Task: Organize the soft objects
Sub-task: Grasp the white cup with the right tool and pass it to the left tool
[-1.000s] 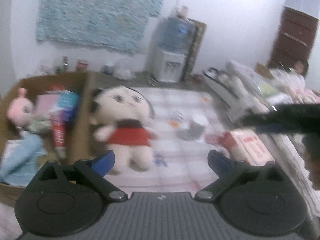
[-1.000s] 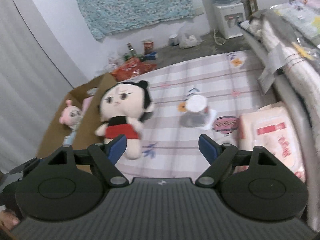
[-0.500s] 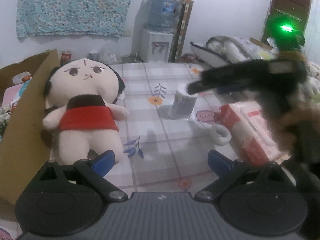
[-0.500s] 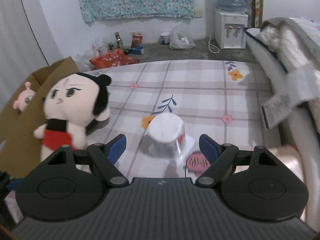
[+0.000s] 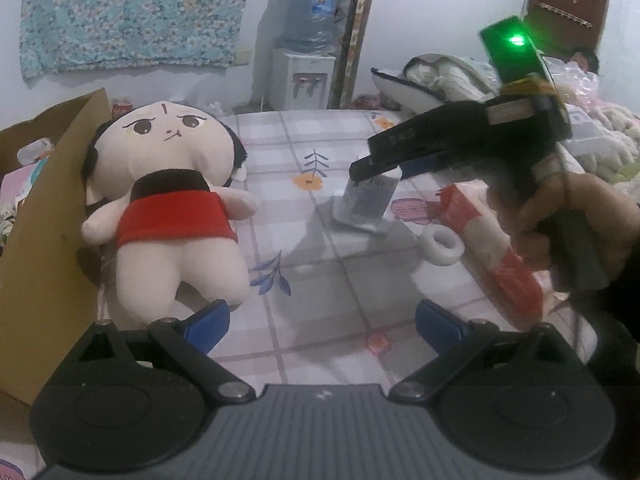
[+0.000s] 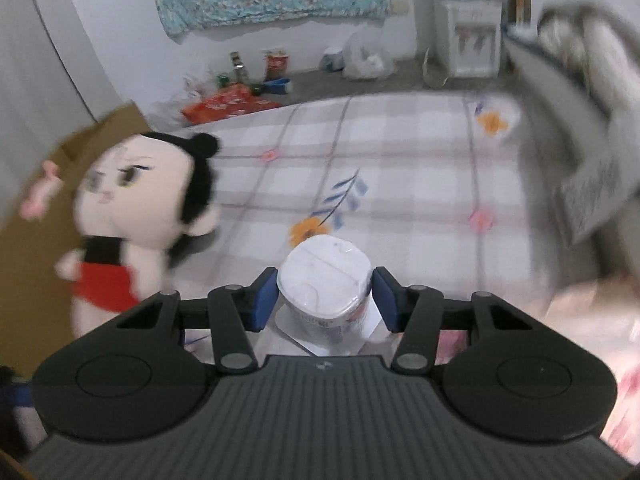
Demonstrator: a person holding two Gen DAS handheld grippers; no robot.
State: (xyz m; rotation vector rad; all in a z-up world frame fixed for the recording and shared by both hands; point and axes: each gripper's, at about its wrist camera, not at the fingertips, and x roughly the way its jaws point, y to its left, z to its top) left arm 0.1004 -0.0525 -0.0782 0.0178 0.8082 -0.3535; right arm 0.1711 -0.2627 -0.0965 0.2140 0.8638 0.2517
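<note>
- Wrapped tissue roll (image 6: 324,280) stands upright on checked bedsheet (image 6: 400,184), mid-bed, on a flap of its own clear wrapper; also seen in L wrist view (image 5: 366,204), to the right of the doll.
- R gripper (image 6: 325,300) straddles the roll: one blue pad (image 6: 264,300) each side, just beside the roll's top. Small gaps show on both sides, so jaws spread, not clamped on it yet.
- In L wrist view the R gripper (image 5: 374,168) comes in from the right, tip over the roll's top, held by the person's R hand (image 5: 576,216); green light lit on its body.
- Plush doll (image 5: 172,200), big cream head, black hair, red skirt, lies face up on the sheet w/ its side against the cardboard box (image 5: 44,216) at the left edge of the bed. Blurred in R wrist view (image 6: 132,216).
- Small white ring-shaped roll (image 5: 442,246) lies flat on the sheet, just right of the wrapped roll & touching or nearly touching the red-and-white tissue pack (image 5: 492,248).
- Tissue pack lies along the right side of the bed, partly behind the R hand.
- L gripper (image 5: 322,322) hovers low over the sheet near the doll's legs, jaws wide apart, nothing between them.
- Box holds assorted items, only partly in view. Pink toy (image 6: 40,192) pokes up behind its flap.
</note>
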